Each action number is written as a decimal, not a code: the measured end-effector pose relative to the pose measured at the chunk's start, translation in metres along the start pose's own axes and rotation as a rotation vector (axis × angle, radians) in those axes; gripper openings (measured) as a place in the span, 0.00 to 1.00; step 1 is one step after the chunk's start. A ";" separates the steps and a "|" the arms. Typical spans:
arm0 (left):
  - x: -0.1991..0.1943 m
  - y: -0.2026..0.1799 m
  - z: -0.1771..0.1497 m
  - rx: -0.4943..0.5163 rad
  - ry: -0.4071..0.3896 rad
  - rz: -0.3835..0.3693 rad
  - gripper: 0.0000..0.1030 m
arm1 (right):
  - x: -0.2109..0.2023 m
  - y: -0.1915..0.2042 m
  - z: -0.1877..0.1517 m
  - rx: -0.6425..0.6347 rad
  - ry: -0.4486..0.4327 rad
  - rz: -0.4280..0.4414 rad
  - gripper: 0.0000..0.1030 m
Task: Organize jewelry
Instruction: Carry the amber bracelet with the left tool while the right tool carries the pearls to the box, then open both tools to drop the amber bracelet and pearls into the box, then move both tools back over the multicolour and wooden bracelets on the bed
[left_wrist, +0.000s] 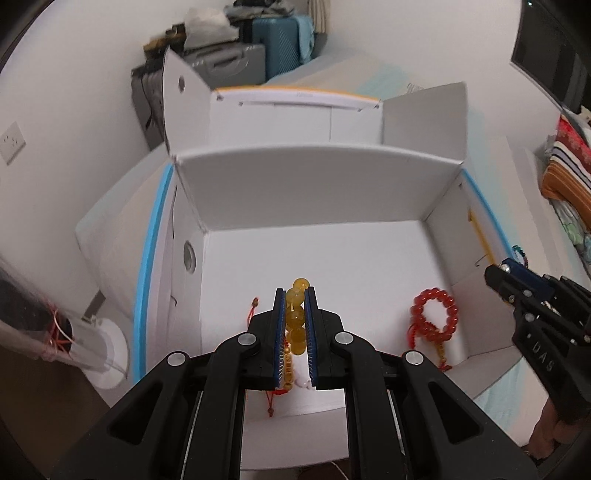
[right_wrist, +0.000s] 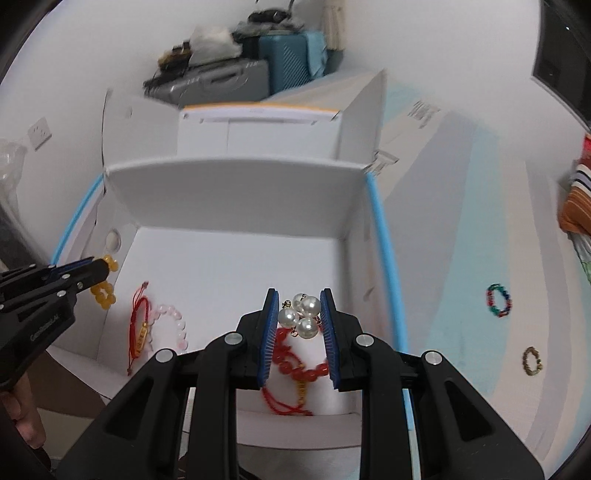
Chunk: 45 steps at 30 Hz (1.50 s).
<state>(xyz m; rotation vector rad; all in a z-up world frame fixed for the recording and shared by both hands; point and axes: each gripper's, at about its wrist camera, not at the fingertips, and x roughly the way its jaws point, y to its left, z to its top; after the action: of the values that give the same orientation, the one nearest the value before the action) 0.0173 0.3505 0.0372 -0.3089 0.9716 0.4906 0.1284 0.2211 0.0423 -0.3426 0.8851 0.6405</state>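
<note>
My left gripper (left_wrist: 295, 295) is shut on a yellow bead bracelet (left_wrist: 296, 317) and holds it over the open white box (left_wrist: 314, 192); from the right wrist view the bracelet (right_wrist: 104, 288) hangs at the box's left side. My right gripper (right_wrist: 298, 295) is shut on a pearl bracelet (right_wrist: 303, 314) above a red bead bracelet (right_wrist: 295, 363) lying on the box floor (right_wrist: 229, 266). That red bracelet (left_wrist: 435, 314) shows at the right of the box in the left wrist view. A red cord bracelet (right_wrist: 138, 325) and a pink bead bracelet (right_wrist: 173, 325) lie at the box's left.
Outside the box, on the pale surface to the right, lie a multicoloured bead bracelet (right_wrist: 499, 300) and a small brown one (right_wrist: 532, 361). The box's flaps (left_wrist: 184, 96) stand up at the back. Suitcases (right_wrist: 284, 62) are stacked against the far wall. Folded fabric (left_wrist: 569, 173) lies at the right.
</note>
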 end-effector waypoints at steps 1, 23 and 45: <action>0.003 0.001 0.000 0.000 0.006 0.005 0.09 | 0.005 0.003 0.000 -0.006 0.018 0.002 0.21; 0.036 0.004 -0.008 0.009 0.109 0.015 0.11 | 0.049 0.030 -0.017 -0.062 0.168 -0.002 0.23; -0.010 -0.031 0.009 0.028 -0.074 0.008 0.94 | -0.036 -0.050 -0.014 0.056 -0.070 -0.154 0.93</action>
<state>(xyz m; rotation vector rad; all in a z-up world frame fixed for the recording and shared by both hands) 0.0348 0.3258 0.0513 -0.2601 0.9068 0.4920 0.1354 0.1617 0.0632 -0.3327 0.8002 0.4821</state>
